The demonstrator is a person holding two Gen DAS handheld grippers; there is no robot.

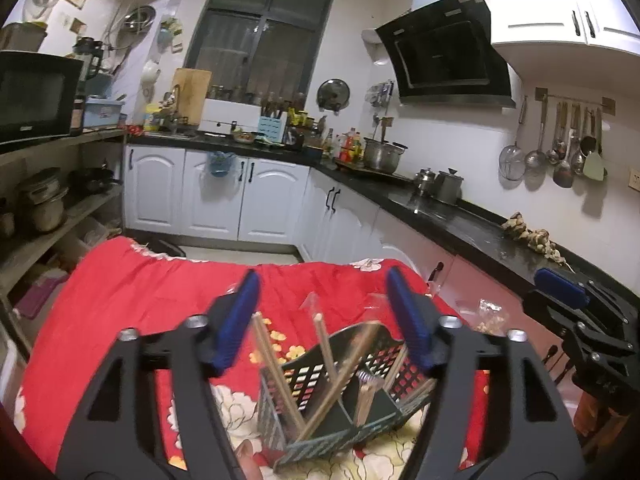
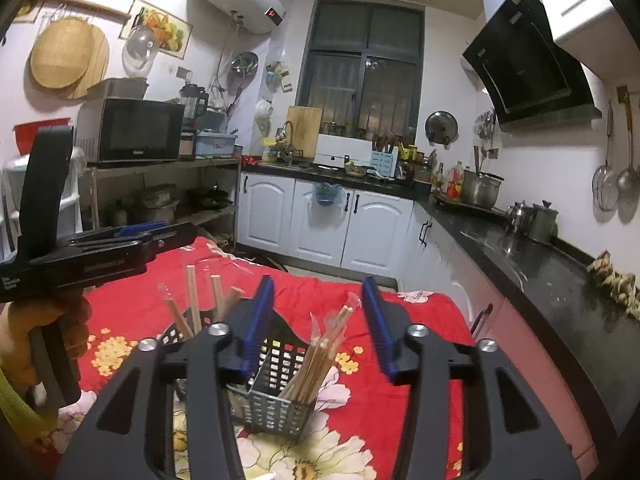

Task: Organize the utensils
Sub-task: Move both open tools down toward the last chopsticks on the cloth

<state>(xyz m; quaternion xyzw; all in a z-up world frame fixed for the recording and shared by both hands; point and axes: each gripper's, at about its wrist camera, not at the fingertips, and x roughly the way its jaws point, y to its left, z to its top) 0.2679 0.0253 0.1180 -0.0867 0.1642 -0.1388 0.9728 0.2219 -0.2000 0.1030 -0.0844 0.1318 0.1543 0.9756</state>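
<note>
The left gripper (image 1: 324, 312) stood open with nothing between its blue pads, and so did the right gripper (image 2: 320, 320). Just below both, a dark slotted caddy (image 2: 276, 400) sat on the red floral cloth (image 1: 132, 300), its near side hidden behind the fingers. Wooden chopsticks (image 2: 316, 364) stood upright in it, leaning apart, some in clear sleeves.

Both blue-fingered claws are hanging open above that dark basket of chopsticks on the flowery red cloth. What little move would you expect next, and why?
Probably a lift away. The left gripper and right gripper both stand open with nothing between their pads, while the wooden chopsticks already stand inside the dark slotted plastic basket on the red floral cloth. No loose utensils show on the cloth, so I would back both off.
</note>
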